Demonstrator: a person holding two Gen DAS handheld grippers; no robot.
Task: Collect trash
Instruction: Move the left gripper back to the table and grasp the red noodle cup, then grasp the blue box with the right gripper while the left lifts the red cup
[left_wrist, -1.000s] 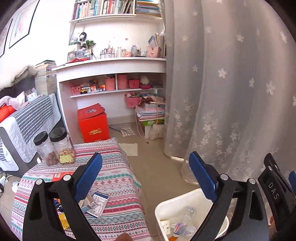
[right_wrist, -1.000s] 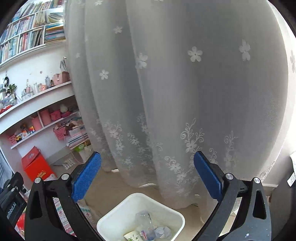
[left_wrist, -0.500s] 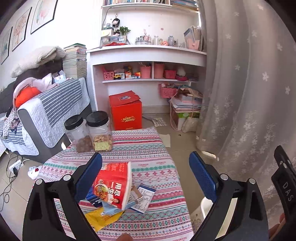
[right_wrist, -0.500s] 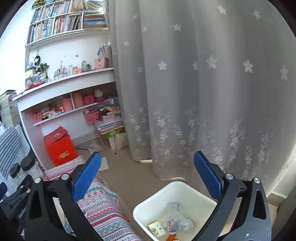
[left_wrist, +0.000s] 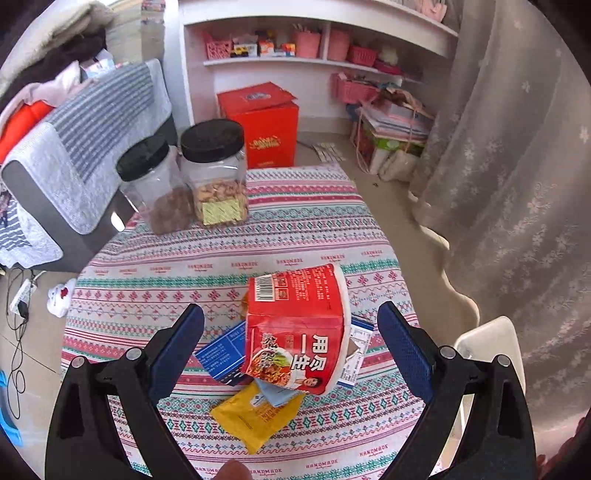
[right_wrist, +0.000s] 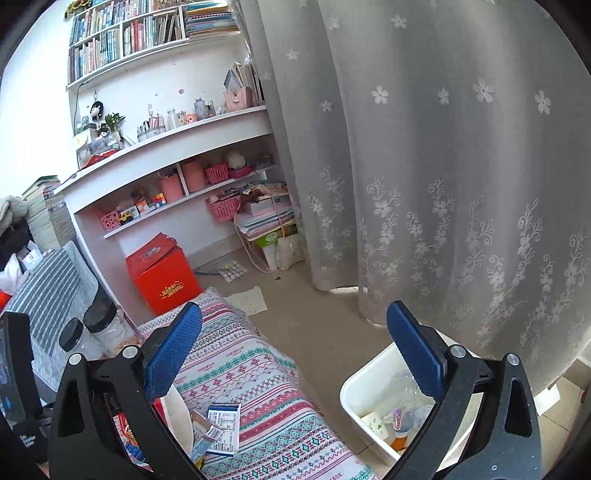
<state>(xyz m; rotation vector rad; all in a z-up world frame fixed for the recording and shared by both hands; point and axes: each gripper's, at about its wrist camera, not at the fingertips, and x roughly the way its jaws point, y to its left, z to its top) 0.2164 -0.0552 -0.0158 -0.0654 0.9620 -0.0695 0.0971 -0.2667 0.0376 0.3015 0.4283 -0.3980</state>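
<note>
The left tool (left_wrist: 291, 339) is spread wide above the surface (left_wrist: 295, 229), its blue pads on either side of a red noodle cup (left_wrist: 299, 325) lying tipped on its side, touching neither pad. Under and beside the cup lie a blue packet (left_wrist: 221, 358), a yellow packet (left_wrist: 255, 415) and a white wrapper (left_wrist: 356, 350), with two black-lidded jars (left_wrist: 192, 177) standing well beyond. The right tool (right_wrist: 295, 354) is also spread and holds nothing, with the white bin (right_wrist: 373, 402) on the floor under its right pad, bottles and scraps inside.
</note>
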